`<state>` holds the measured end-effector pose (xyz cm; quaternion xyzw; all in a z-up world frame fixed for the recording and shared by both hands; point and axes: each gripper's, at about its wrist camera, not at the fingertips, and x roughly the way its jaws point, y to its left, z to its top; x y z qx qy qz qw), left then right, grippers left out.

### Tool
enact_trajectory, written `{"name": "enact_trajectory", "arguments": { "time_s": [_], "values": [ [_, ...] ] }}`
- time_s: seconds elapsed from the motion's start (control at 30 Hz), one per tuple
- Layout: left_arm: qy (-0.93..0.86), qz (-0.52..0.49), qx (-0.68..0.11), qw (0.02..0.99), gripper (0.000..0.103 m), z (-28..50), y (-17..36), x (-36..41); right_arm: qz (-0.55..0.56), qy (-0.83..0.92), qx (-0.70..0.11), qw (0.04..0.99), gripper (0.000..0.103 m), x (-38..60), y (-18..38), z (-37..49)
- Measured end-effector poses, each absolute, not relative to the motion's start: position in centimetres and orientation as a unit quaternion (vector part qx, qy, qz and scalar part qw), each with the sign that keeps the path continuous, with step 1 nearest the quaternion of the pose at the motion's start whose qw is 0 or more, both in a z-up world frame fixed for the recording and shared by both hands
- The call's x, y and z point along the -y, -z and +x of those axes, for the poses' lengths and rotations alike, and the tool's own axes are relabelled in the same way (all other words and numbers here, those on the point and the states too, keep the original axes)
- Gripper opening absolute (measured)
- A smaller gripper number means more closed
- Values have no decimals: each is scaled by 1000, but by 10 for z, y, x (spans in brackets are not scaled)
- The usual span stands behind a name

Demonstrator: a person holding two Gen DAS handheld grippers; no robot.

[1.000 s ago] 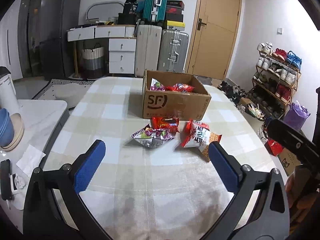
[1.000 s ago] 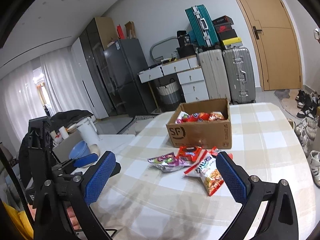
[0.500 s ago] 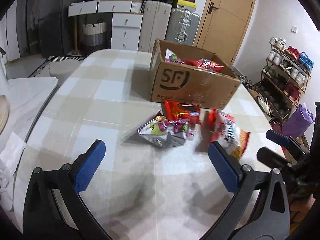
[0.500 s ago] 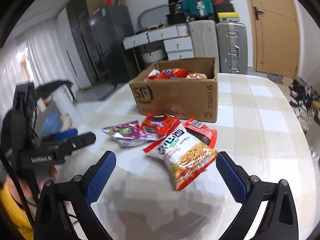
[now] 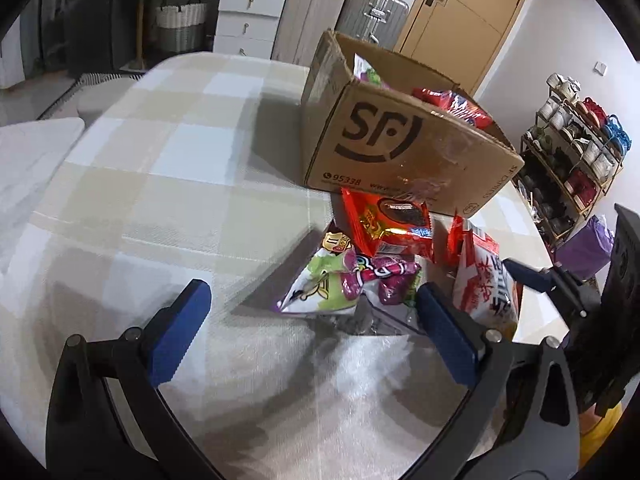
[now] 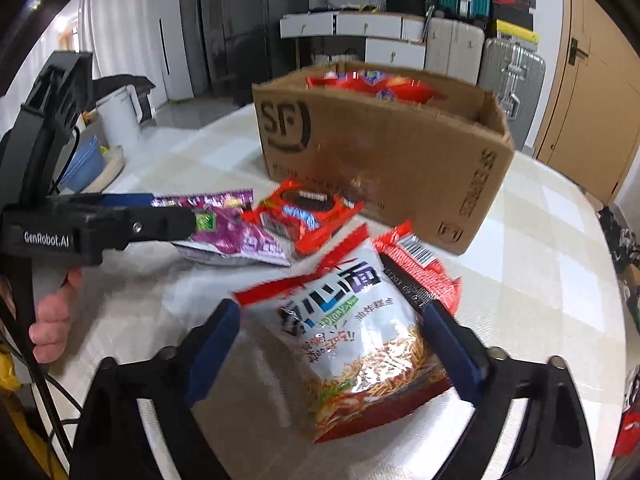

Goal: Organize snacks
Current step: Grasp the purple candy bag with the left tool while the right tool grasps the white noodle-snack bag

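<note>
Three snack bags lie in front of an open cardboard box (image 5: 400, 148) (image 6: 384, 152) holding more snacks. My left gripper (image 5: 312, 316) (image 6: 172, 212) is open, low over the table, with the purple and green bag (image 5: 344, 280) (image 6: 236, 232) just ahead between its fingers. An orange cookie pack (image 5: 388, 224) (image 6: 304, 212) leans against the box. My right gripper (image 6: 332, 332) (image 5: 532, 280) straddles the white and red noodle snack bag (image 6: 360, 332) (image 5: 484, 280). Its jaws are closing, and the pads sit at the bag's edges without a clear squeeze.
The checked tablecloth (image 5: 160, 184) runs left and back of the box. A shoe rack (image 5: 572, 140) and a purple bag (image 5: 584, 244) stand past the table's right edge. Drawers (image 5: 244, 20), suitcases (image 6: 508, 64), a door and a white side table (image 5: 32, 152) surround it. A hand (image 6: 52, 320) holds the left gripper.
Both grippers came down and forward toward the snacks. The noodle bag now sits between the right fingers, which stand narrower, and the purple bag lies at the left fingertips.
</note>
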<state>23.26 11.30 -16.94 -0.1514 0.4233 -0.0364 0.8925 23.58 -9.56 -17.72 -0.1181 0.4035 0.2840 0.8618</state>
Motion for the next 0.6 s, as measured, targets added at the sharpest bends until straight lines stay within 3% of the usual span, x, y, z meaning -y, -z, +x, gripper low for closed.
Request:
{"name": "enact_trajectory", "arguments": {
  "time_s": [0.13,0.2,0.43,0.53,0.6],
  "values": [
    [53,-166,-434,884,102,240,176,-113,-110,-288,-406,860,79,96,180,236],
    [60,-170,-439,880,102,244,181,-112,-98,-292,-414,856,56,98,182,238],
    [70,-169,-430,884,99,250,186,-112,-63,-294,-417,857,50,106,183,232],
    [94,-183,-423,882,80,250,185,-114,-36,-299,-415,859,50,112,181,230],
    [115,-201,-418,878,59,250,185,-114,-14,-305,-416,857,50,118,180,228]
  ]
}}
